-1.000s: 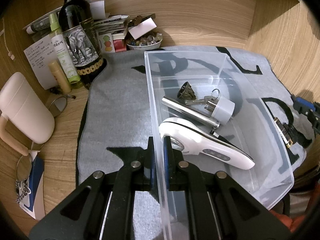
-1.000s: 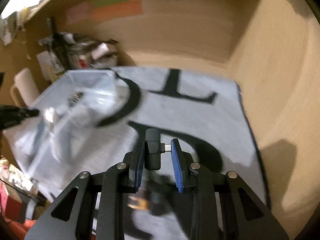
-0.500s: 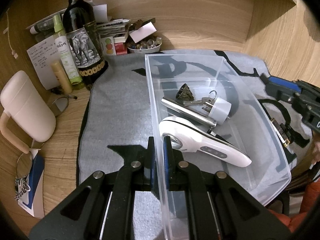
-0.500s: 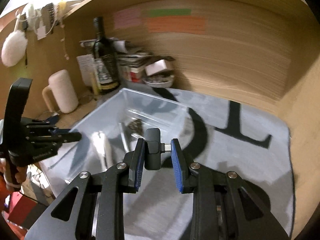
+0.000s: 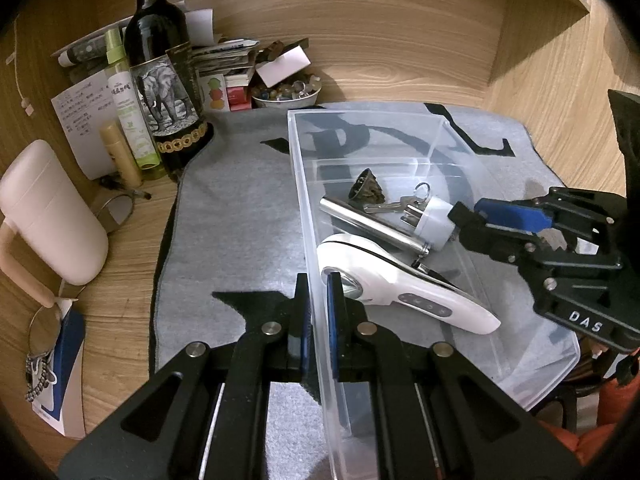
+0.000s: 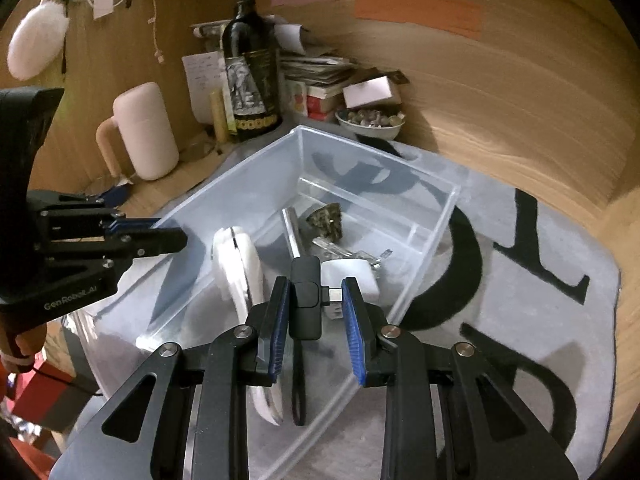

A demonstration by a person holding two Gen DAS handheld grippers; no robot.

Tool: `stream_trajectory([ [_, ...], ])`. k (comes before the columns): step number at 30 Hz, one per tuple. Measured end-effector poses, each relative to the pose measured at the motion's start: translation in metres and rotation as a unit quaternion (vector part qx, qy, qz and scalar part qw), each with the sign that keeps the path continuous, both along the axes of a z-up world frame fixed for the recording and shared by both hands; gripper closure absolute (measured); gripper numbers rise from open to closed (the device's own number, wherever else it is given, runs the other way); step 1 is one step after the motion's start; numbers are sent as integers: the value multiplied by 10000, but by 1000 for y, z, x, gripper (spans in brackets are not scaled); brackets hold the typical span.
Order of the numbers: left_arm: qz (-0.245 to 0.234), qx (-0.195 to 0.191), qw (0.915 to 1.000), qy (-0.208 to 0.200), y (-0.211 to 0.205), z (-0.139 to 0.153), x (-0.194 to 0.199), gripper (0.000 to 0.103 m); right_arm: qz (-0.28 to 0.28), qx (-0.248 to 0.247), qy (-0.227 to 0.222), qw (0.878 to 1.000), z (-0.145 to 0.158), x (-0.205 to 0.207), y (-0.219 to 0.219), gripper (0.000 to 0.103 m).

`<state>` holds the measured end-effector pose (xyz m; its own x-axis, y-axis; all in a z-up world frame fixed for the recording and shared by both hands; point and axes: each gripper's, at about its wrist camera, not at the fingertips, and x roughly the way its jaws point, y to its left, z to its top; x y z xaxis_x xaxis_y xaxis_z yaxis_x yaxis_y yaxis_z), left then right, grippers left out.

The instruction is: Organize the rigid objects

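Note:
A clear plastic bin (image 5: 500, 152) (image 6: 372, 148) sits on a grey mat with black letters. My left gripper (image 5: 318, 296) is shut on the bin's left wall. Inside lie a white handheld device (image 5: 400, 288) (image 6: 236, 264), a metal tube (image 5: 368, 220), keys (image 5: 396, 204), a white plug adapter (image 5: 434, 220) (image 6: 356, 276) and a dark cone-shaped piece (image 5: 368, 188) (image 6: 328, 220). My right gripper (image 6: 314, 300) (image 5: 460, 216) is shut on a small black USB adapter (image 6: 306, 296) with a loop strap, held over the bin's right side.
A wine bottle (image 5: 164, 72), a spray bottle (image 5: 128, 108), a cream mug (image 5: 44, 212), papers and a bowl of small stones (image 5: 286, 94) crowd the back left corner. Wooden walls close in behind and to the right. A notebook with a beaded bracelet (image 5: 52, 360) lies at the left edge.
My right gripper has swung left with the black adapter, from above the mat to above the bin. In the left wrist view it has come in from the right edge. The left gripper stays put.

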<state>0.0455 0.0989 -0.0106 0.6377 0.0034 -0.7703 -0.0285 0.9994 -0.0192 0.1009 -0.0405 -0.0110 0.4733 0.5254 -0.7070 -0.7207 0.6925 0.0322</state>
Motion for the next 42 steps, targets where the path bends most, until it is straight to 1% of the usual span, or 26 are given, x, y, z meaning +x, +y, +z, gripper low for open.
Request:
stream_trajectory([
  [2,4,-4,10000,0,0,0,0,96,16,-69,3,10000,-1,-1,3,78],
  [4,3,0,10000,-1,0,0,0,96,-8,-73,-26,10000,0,-1,3,70],
  [5,4,-1,10000,0,0,0,0,96,-23,-51,-45,10000,1,-2,3,69],
  [11,5,2,10000,-1,0,0,0,96,-91,42,-180,9998,10,-5,-4,67],
  [16,4,-1,10000,2,0,0,0,96,-246,92,-346,9991,20,-7,-18,60],
  [19,5,-1,10000,0,0,0,0,96,-398,103,-492,9979,26,-9,-32,60],
  [25,3,8,10000,2,0,0,-1,96,-768,140,-587,9952,32,-11,-66,60],
  [28,4,13,10000,4,0,0,-1,96,-1020,114,-575,9931,31,-10,-86,60],
  [34,5,21,10000,11,2,-1,-1,96,-1522,-87,-507,9870,23,-9,-123,60],
  [38,15,31,10000,17,3,-1,-2,96,-1817,-192,-338,9826,10,-8,-145,59],
  [42,30,57,10000,30,4,-1,-2,96,-2013,-240,-54,9792,-8,-8,-162,59],
])
